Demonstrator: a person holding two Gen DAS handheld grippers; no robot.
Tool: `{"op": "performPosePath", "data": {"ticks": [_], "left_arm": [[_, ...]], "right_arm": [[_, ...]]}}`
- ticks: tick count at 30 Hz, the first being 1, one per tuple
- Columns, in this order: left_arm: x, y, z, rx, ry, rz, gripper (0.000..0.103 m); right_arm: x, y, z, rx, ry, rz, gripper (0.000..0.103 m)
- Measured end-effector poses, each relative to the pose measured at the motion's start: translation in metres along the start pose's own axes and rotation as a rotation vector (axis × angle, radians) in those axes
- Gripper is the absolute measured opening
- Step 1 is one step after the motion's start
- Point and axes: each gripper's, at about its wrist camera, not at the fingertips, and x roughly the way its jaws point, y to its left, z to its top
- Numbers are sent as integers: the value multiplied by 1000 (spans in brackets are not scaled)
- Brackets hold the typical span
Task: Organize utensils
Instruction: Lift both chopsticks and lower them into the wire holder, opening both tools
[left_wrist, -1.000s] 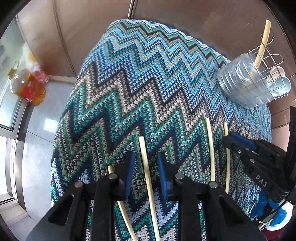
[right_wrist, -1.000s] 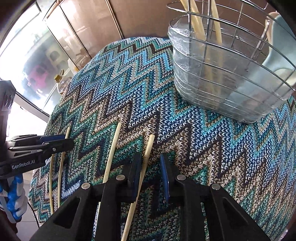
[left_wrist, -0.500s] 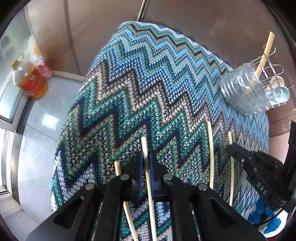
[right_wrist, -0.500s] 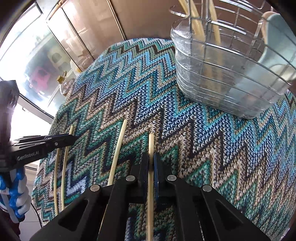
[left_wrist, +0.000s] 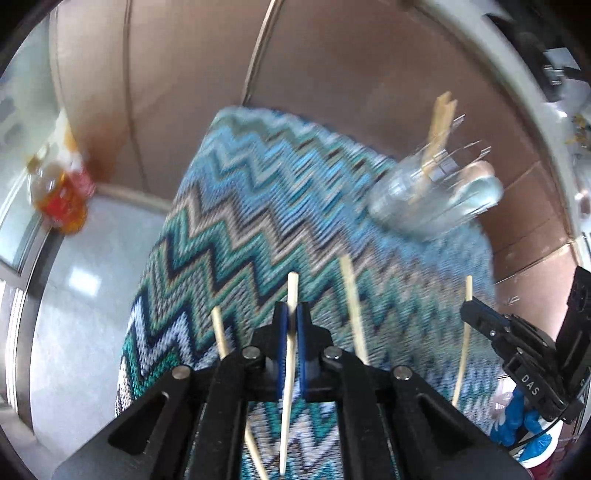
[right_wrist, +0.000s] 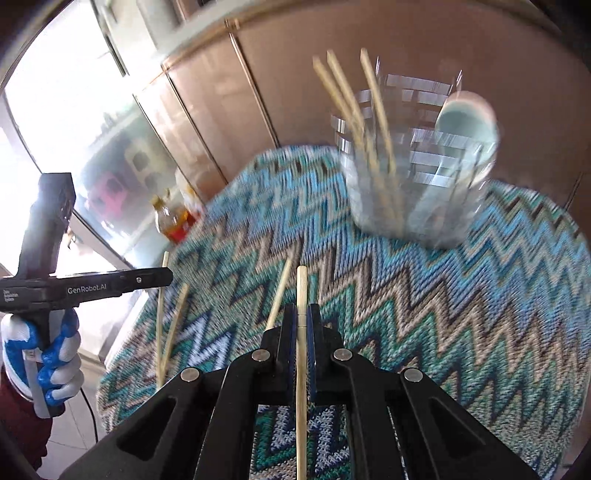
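We see the wire holder on the cloth's far right, chopsticks standing in it, bottle far left.

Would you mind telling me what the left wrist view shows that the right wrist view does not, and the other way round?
Only the left wrist view shows the left gripper from behind, jaws shut on a chopstick, and the right gripper from the side.

Only the right wrist view shows the right gripper's jaws shut on its own chopstick, the gloved hand holding the left gripper, and three chopsticks standing in the wire basket.

Both show the zigzag cloth, the basket, loose chopsticks and the oil bottle.
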Motion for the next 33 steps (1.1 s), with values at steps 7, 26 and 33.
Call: {"op": "performPosePath", "data": {"ticks": [7,26,33], "left_arm": [[-74,-59,34,87,-265,-108,4],[-49,-157,126,229,-514,-220,4],[-4,-162,128,245,-462,-192,4]], "right_arm": [[-61,-7,45,-14,-287,-21,5],[-48,-64,156,-10,-769,-104,5],[-20,-78,146,-10,-777,-162,6]]}}
